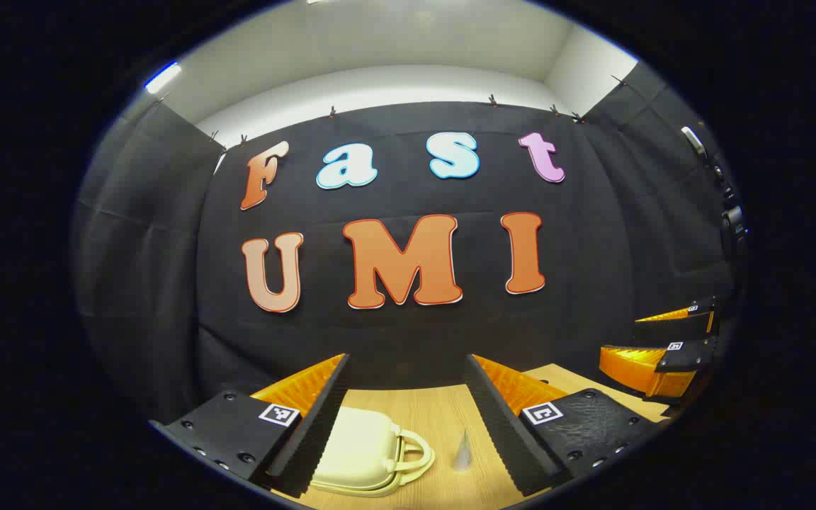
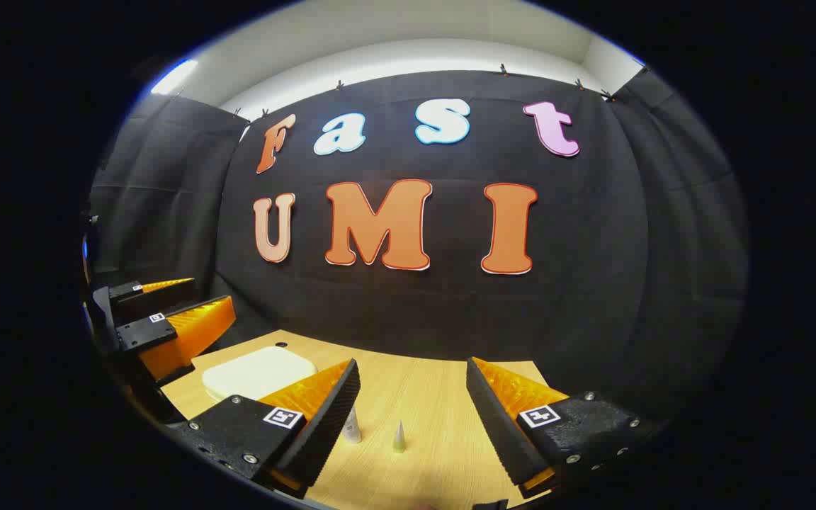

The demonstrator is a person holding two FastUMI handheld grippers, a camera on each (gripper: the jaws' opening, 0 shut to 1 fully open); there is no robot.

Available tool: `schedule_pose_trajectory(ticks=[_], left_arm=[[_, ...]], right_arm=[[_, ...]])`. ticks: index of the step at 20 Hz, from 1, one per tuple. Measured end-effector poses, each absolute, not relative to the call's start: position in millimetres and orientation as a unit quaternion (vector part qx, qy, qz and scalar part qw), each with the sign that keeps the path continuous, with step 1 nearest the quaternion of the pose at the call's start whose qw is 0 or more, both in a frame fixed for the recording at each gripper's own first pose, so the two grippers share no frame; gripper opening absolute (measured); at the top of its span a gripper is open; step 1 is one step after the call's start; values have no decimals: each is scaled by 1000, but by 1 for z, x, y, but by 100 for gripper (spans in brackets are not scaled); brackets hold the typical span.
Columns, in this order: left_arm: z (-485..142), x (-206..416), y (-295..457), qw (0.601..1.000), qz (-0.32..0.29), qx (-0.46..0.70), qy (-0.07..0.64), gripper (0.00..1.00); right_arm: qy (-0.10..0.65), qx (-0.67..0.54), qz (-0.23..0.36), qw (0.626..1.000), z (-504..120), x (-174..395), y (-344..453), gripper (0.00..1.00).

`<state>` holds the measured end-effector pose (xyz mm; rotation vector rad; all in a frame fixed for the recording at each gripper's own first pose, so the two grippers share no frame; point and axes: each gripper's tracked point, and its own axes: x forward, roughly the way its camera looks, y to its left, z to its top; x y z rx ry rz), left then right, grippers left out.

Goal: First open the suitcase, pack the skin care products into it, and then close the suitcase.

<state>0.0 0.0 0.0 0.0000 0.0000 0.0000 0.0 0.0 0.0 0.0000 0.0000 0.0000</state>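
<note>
Right now I hold both grippers above the wooden table (image 1: 443, 414), each with its fingers spread wide and nothing between them. In the left gripper view, my left gripper (image 1: 406, 418) frames the cream suitcase (image 1: 355, 453), which lies flat and closed on the table, its loop handle turned toward the right of that view. Just beside the handle stands a small pale pointed tube (image 1: 462, 453), apart from the suitcase; it is blurred and I think it is one of the skin care products. Well off from the suitcase, at the right edge of that view, my right gripper (image 1: 663, 347) hangs over the table's far corner.

In the right gripper view, my right gripper (image 2: 413, 418) looks down on two small tubes standing upright: a white tube (image 2: 352, 427) touching the edge of my near finger in the picture, and a silvery pointed one (image 2: 399, 438) just beside it. The suitcase (image 2: 259, 372) lies beyond them, with my left gripper (image 2: 167, 322) hanging above its far side.
</note>
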Motion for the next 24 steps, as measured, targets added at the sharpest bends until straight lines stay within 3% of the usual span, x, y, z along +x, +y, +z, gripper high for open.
schedule_pose_trajectory(ticks=[10,18,24], left_arm=[[-7,3,-2,1000,20,-9,21,100],[-8,8,-4,1000,12,-10,15,99],[-32,-1,21,989,-27,122,73,99]], right_arm=[[2,-15,66,998,-14,45,-4,96],[3,14,45,999,-8,52,0,95],[3,-7,13,1000,-12,53,-16,95]])
